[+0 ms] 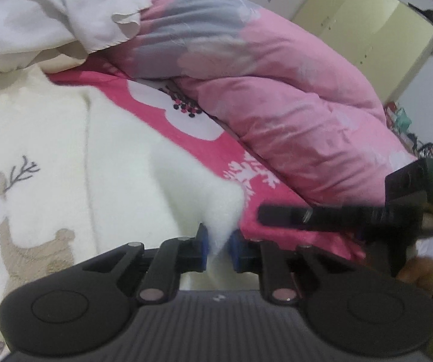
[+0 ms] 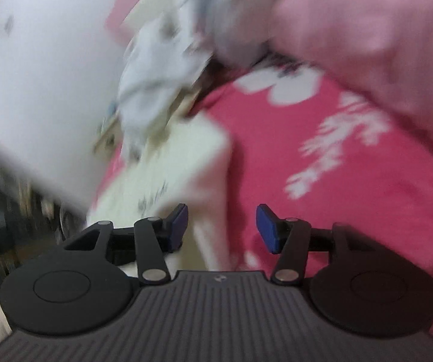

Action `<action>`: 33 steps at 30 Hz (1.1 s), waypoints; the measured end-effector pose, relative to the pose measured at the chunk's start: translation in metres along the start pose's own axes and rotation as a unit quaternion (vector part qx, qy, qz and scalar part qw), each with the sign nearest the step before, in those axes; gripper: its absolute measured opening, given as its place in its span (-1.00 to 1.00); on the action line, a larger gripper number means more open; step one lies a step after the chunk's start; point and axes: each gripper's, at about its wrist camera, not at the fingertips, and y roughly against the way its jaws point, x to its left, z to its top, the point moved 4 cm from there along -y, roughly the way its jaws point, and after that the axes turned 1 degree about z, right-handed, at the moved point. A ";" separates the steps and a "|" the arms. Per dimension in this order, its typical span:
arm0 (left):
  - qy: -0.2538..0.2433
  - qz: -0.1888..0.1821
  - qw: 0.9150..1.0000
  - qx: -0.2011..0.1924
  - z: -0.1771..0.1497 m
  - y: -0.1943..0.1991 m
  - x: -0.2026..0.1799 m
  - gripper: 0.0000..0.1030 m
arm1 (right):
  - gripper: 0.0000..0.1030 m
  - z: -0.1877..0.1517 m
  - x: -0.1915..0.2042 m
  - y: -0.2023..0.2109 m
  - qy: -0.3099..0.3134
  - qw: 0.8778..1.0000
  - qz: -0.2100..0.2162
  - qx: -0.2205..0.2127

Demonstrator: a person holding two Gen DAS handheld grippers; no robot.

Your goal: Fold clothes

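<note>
My left gripper [image 1: 219, 246] has its fingers [image 1: 202, 241] closed almost fully on a corner of the cream sweater [image 1: 120, 150], and the fluffy cloth is pinched between the two blue pads. The sweater lies spread on the bed sheet [image 1: 216, 147], which is red-pink with white flowers, and a deer picture [image 1: 8, 208] shows on its front. Behind it is a pink quilt [image 1: 276, 96], rolled up, and a white cloth [image 1: 50, 15] lies at the head of the bed.

My right gripper [image 2: 222, 229] is about half open and holds nothing. In its view, which is blurred, an edge of the sweater [image 2: 204, 166] hangs or lies just in front of the pads, but the pads do not press on it. This gripper also shows in the left view as a dark bar [image 1: 337, 214] just beside my left one.

I judge that I am at the start of a fold: one corner is taken and must be carried across the sweater. To do it well, I should keep the pinch firm, because the fluffy cloth can slip out. I should lift only a little, so the body of the sweater is not dragged over the sheet. The right gripper can take the next corner on the same edge, so both corners travel together and the fold line comes straight.
</note>
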 end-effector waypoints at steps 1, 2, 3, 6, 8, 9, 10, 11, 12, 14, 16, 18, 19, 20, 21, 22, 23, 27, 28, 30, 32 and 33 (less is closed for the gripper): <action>0.000 0.006 1.000 -0.001 -0.001 0.001 0.002 -0.72 | -0.04 -0.003 0.009 -0.009 0.035 0.999 -0.007 0.013; 0.002 0.009 1.000 -0.002 -0.002 0.003 0.006 -0.72 | -0.04 -0.006 0.016 -0.016 0.062 0.998 -0.018 0.018; 0.008 0.008 1.000 -0.004 -0.003 0.004 0.010 -0.72 | -0.07 -0.006 0.019 -0.020 0.075 0.997 -0.023 0.020; 0.018 0.002 1.000 -0.012 -0.004 0.010 0.015 -0.72 | -0.34 -0.004 0.016 -0.030 0.076 0.996 -0.033 0.024; 0.019 -0.002 1.000 -0.016 -0.004 0.012 0.015 -0.72 | -0.37 -0.006 0.014 -0.034 0.078 0.996 -0.030 0.033; 0.018 -0.005 1.000 -0.018 -0.004 0.012 0.014 -0.72 | -0.37 -0.008 0.015 -0.036 0.083 0.995 -0.029 0.038; 0.017 -0.008 1.000 -0.019 -0.003 0.012 0.013 -0.72 | -0.37 -0.010 0.017 -0.038 0.092 0.994 -0.030 0.042; 0.015 -0.011 1.000 -0.020 -0.003 0.011 0.011 -0.72 | -0.38 -0.012 0.020 -0.041 0.105 0.993 -0.037 0.045; 0.010 -0.012 1.000 -0.019 -0.004 0.010 0.010 -0.72 | -0.58 -0.013 0.021 -0.043 0.116 0.991 -0.051 0.043; -0.005 -0.006 1.000 -0.010 -0.006 0.004 0.007 -0.72 | -0.77 -0.010 0.019 -0.046 0.126 0.987 -0.097 0.022; -0.022 0.000 1.000 0.001 -0.009 -0.006 0.004 -0.72 | -0.77 -0.005 0.002 -0.042 0.080 0.992 -0.096 0.012; -0.044 0.008 0.999 0.015 -0.012 -0.017 -0.001 -0.71 | -0.77 -0.002 -0.016 -0.039 0.022 0.996 -0.080 0.007; -0.059 0.013 0.998 0.026 -0.015 -0.024 -0.004 -0.68 | -0.77 -0.001 -0.025 -0.039 -0.009 0.998 -0.068 0.007; -0.074 0.018 0.996 0.036 -0.017 -0.031 -0.007 -0.64 | -0.78 -0.001 -0.034 -0.039 -0.041 0.998 -0.056 0.008; -0.078 0.015 0.996 0.045 -0.018 -0.034 -0.010 -0.58 | -0.82 0.000 -0.044 -0.040 -0.072 0.996 -0.044 0.009; -0.075 0.008 0.996 0.052 -0.018 -0.034 -0.011 -0.52 | -0.83 0.000 -0.053 -0.040 -0.105 0.994 -0.029 0.009; -0.069 0.000 0.996 0.058 -0.018 -0.033 -0.012 -0.48 | -0.83 0.000 -0.062 -0.039 -0.135 0.991 -0.013 0.008; -0.029 -0.004 0.998 0.059 -0.017 -0.002 0.000 -0.38 | -0.83 -0.003 -0.068 -0.036 -0.151 0.988 0.003 0.010; -0.018 0.010 0.998 0.056 -0.017 0.006 0.006 -0.37 | -0.84 -0.004 -0.067 -0.035 -0.151 0.988 0.003 0.010; 0.004 0.053 0.997 0.053 -0.019 0.020 0.021 -0.36 | -0.85 -0.006 -0.068 -0.034 -0.160 0.987 0.006 0.009; 0.024 0.098 0.993 0.064 -0.025 0.024 0.035 -0.34 | -0.85 -0.006 -0.069 -0.034 -0.169 0.986 0.011 0.009; 0.032 0.119 0.990 0.069 -0.028 0.024 0.039 -0.33 | -0.85 -0.006 -0.069 -0.034 -0.169 0.985 0.011 0.009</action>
